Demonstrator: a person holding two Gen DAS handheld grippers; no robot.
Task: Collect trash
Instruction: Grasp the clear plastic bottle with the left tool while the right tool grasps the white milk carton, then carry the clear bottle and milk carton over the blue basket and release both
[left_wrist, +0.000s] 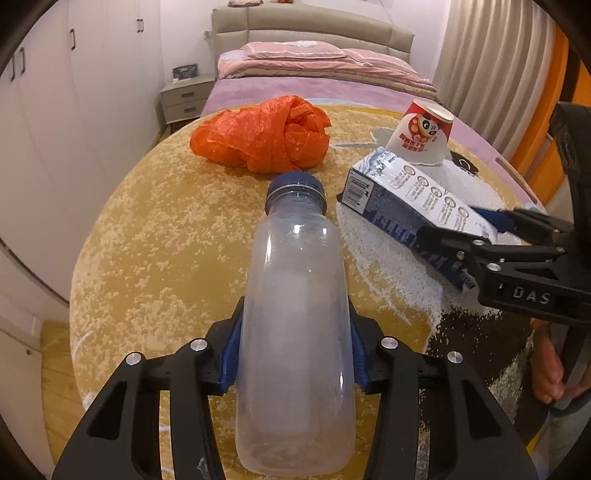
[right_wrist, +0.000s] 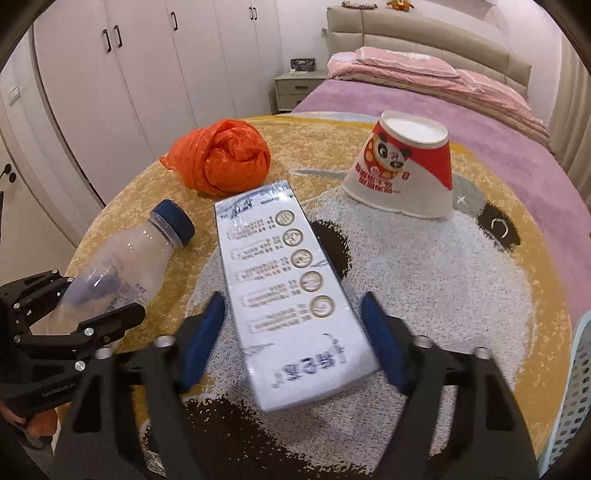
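My left gripper (left_wrist: 295, 354) is shut on a clear plastic bottle (left_wrist: 295, 332) with a blue cap, held over the round yellow panda rug (left_wrist: 155, 236). The bottle also shows in the right wrist view (right_wrist: 125, 266). My right gripper (right_wrist: 293, 332) is open, its blue pads on either side of a white and blue carton (right_wrist: 291, 295) lying on the rug, with gaps on both sides. The carton (left_wrist: 406, 195) and right gripper (left_wrist: 476, 229) show in the left view. A crumpled orange plastic bag (left_wrist: 262, 134) (right_wrist: 221, 157) and an upturned red and white paper cup (left_wrist: 421, 134) (right_wrist: 404, 170) lie beyond.
A bed (right_wrist: 461, 96) with pink bedding stands behind the rug. White wardrobes (right_wrist: 147, 74) line the left wall, with a nightstand (right_wrist: 295, 88) beside the bed. A pale blue perforated basket (right_wrist: 576, 387) edge shows at far right. A bare foot (left_wrist: 550, 373) stands on the rug's right edge.
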